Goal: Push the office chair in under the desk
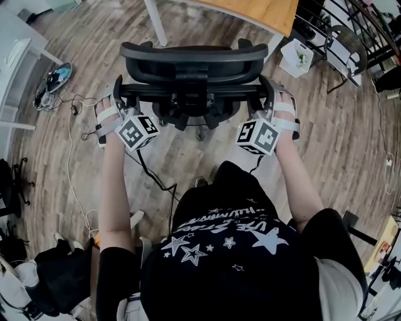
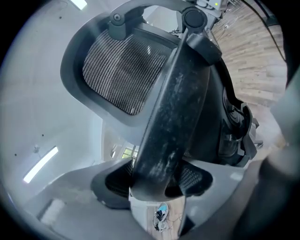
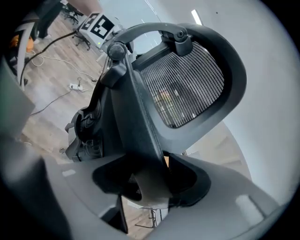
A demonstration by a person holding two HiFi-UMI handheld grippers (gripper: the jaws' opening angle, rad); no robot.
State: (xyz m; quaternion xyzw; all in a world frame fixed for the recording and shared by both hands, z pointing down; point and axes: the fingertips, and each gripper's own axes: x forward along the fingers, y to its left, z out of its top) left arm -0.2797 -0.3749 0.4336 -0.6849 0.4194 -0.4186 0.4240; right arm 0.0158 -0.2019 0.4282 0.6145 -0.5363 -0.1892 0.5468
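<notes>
The person's star-printed shirt [image 1: 232, 257] fills the foreground, with both forearms reaching forward. The left gripper [image 1: 118, 88] has its jaws clamped on the left bar [image 2: 173, 103] of the office chair [image 1: 194, 59] back. The right gripper [image 1: 268, 88] likewise squeezes the right bar [image 3: 136, 122]. The chair stands straight ahead of both jaws, and the desk [image 1: 263, 12] lies just beyond it.

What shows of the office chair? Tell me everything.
The office chair is black, with a mesh headrest on a plastic back frame. It stands upright on the wood floor, back to the person, short of the desk. The left hand-held gripper and right hand-held gripper each clamp one side of its back frame.
</notes>
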